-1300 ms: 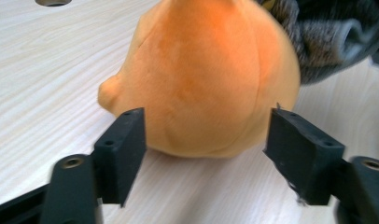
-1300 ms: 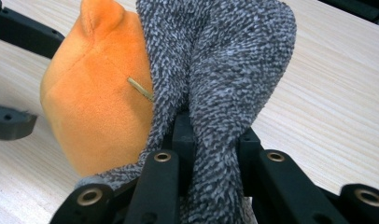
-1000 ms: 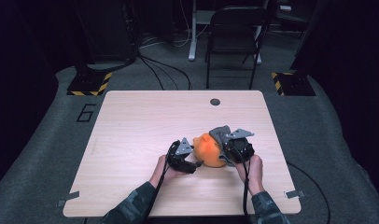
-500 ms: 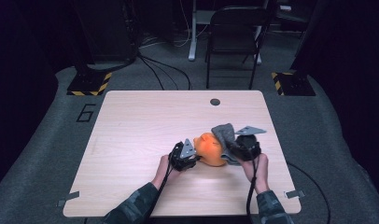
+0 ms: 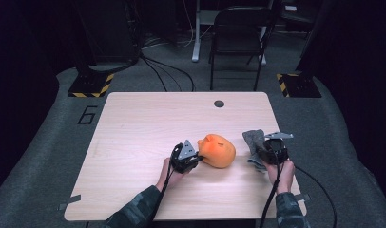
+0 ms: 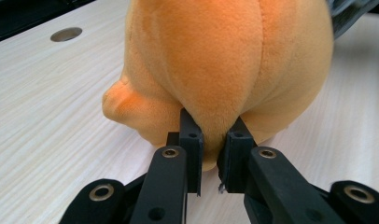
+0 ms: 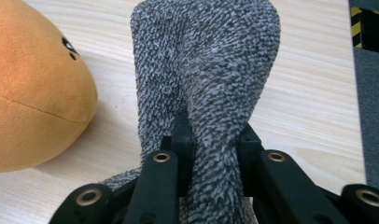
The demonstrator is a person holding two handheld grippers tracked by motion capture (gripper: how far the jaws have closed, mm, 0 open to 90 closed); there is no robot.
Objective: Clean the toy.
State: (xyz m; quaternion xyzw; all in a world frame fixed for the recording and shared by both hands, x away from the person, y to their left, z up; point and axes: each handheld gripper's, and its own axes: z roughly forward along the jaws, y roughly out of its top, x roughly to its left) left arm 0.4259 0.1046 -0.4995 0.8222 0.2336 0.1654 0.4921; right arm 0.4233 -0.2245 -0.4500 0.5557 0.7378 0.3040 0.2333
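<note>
An orange plush head (image 5: 218,150) lies on the wooden table (image 5: 134,128), near the front middle. My left gripper (image 5: 193,159) is at its left end, shut on a fold of the orange plush (image 6: 225,70). To the right, a grey knitted cloth (image 5: 254,141) is bunched up beside the plush. My right gripper (image 5: 265,152) is shut on the grey cloth (image 7: 211,84), with the fabric pinched between the jaws. In the right gripper view the plush (image 7: 33,93) lies to the left, apart from the cloth.
A round cable hole (image 5: 219,103) is in the table's far edge. A black chair (image 5: 238,42) stands behind the table. Yellow-black floor markers (image 5: 91,85) sit on the carpet at the back left and right.
My right gripper has pulled the grey cloth off the plush head and out to the right. The left gripper stayed on the plush, which now lies uncovered.
</note>
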